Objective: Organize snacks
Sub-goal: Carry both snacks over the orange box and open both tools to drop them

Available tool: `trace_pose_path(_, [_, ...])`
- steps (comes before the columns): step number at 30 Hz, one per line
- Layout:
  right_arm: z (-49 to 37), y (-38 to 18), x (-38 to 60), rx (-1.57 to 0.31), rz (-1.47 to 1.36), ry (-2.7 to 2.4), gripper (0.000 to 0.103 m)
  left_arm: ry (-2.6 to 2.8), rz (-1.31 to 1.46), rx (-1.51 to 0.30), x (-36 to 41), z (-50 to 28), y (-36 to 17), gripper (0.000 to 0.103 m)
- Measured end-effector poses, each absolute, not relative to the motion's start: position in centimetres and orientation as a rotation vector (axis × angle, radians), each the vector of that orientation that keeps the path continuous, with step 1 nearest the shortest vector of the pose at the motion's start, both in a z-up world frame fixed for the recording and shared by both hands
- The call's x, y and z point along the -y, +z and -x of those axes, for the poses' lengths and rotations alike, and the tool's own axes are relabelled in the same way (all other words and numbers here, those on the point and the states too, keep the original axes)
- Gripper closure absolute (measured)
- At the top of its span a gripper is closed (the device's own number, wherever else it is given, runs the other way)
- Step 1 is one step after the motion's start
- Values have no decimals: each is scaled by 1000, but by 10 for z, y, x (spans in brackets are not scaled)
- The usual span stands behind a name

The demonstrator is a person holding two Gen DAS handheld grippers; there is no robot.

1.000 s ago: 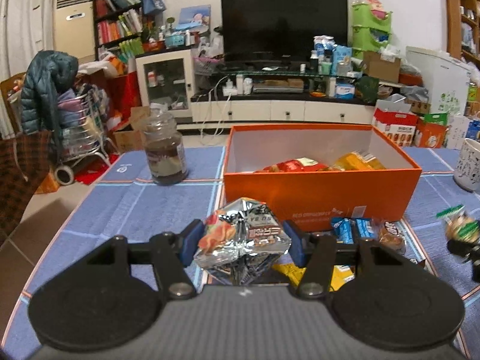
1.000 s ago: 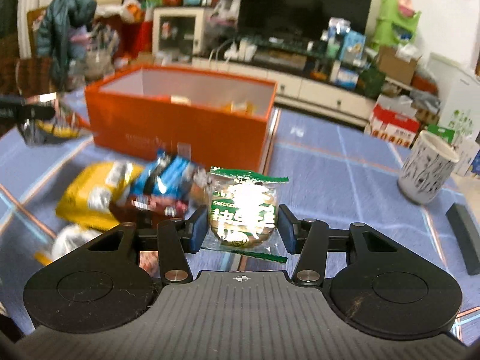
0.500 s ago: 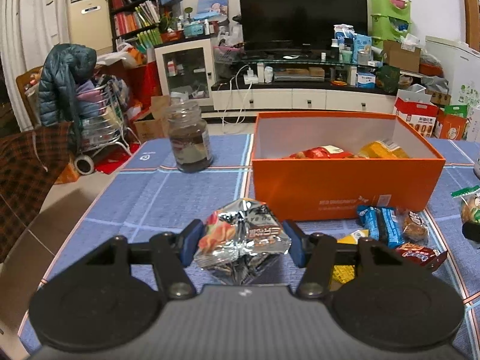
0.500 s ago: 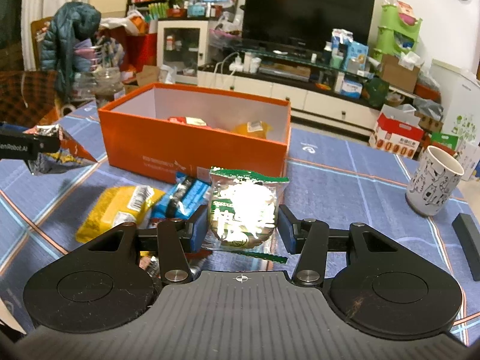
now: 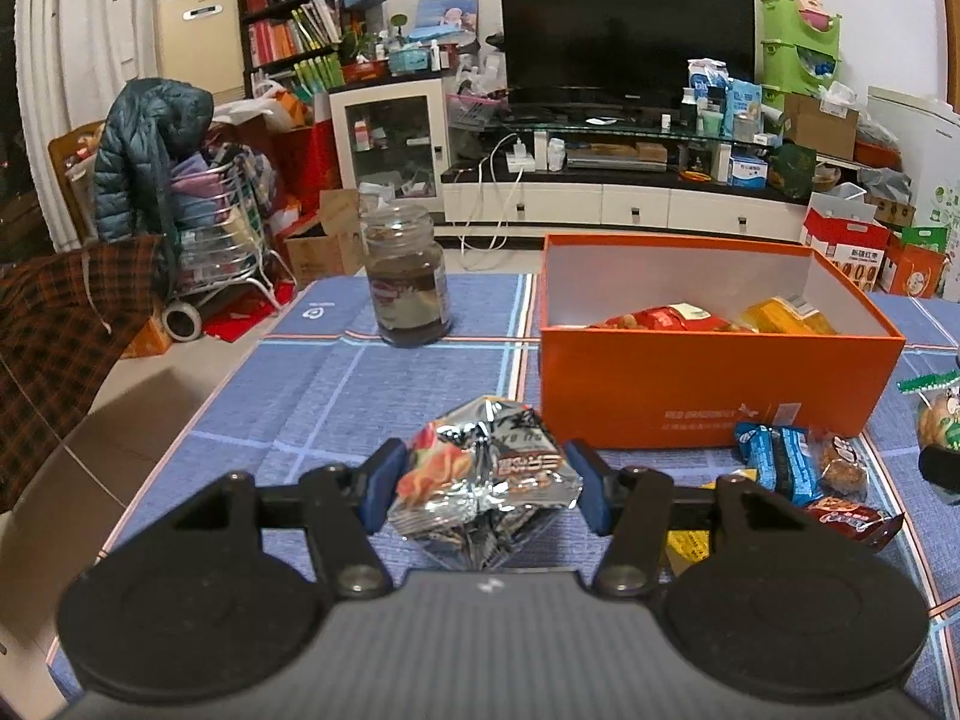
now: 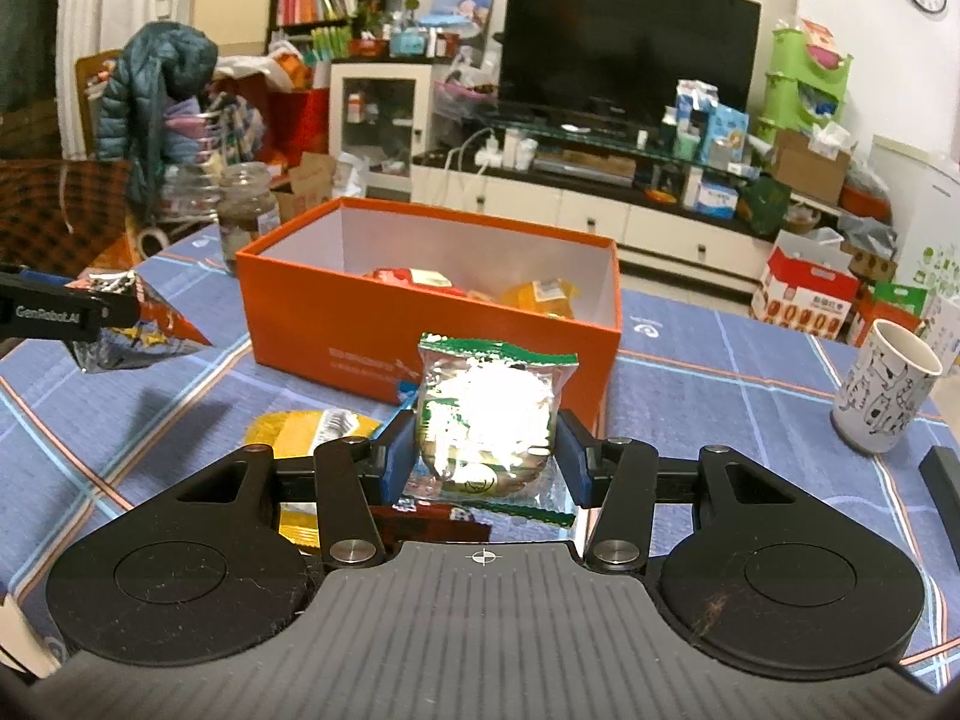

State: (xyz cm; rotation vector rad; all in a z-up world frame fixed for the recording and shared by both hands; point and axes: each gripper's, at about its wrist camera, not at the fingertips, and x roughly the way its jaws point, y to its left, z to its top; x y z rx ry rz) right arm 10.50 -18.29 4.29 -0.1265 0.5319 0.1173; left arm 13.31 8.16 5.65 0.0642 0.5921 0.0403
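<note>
My left gripper [image 5: 483,489] is shut on a crumpled silver foil snack bag [image 5: 486,474], held above the blue checked cloth, left of and short of the orange box [image 5: 708,396]. My right gripper [image 6: 486,459] is shut on a clear cookie packet with green edges [image 6: 489,414], in front of the orange box [image 6: 384,330]. The box holds a red bag [image 5: 654,318] and a yellow bag [image 5: 786,315]. On the cloth before the box lie blue packets [image 5: 777,462], a brown-red packet [image 5: 852,519] and a yellow bag [image 6: 306,429]. The left gripper and its foil bag [image 6: 129,333] show at the right wrist view's left edge.
A glass jar with a dark filling [image 5: 408,282] stands left of the box. A white patterned mug [image 6: 885,390] and a dark flat object [image 6: 945,480] are at the right. The table's left edge [image 5: 180,426] drops to the floor beside a plaid-covered chair [image 5: 54,336].
In the left wrist view the box and jar slid right and farther off. In the right wrist view the box drew nearer and the loose snacks sank below the gripper. Both grips are unchanged.
</note>
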Motion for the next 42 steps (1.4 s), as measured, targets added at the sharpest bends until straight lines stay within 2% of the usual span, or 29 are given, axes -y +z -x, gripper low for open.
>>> trace_pose_path(20, [-108,39,184,-543,122,132,67,42,-76,-600,-77,-139,55,46])
trace_pose_path(31, [-100,67,214,-454,36,117,67,5,-13,-490,-88,-125,99,46])
trace_pose_path(42, [-178,96,230,-448,-25,151,67,-70,-10,-448,-56,-199,126,46])
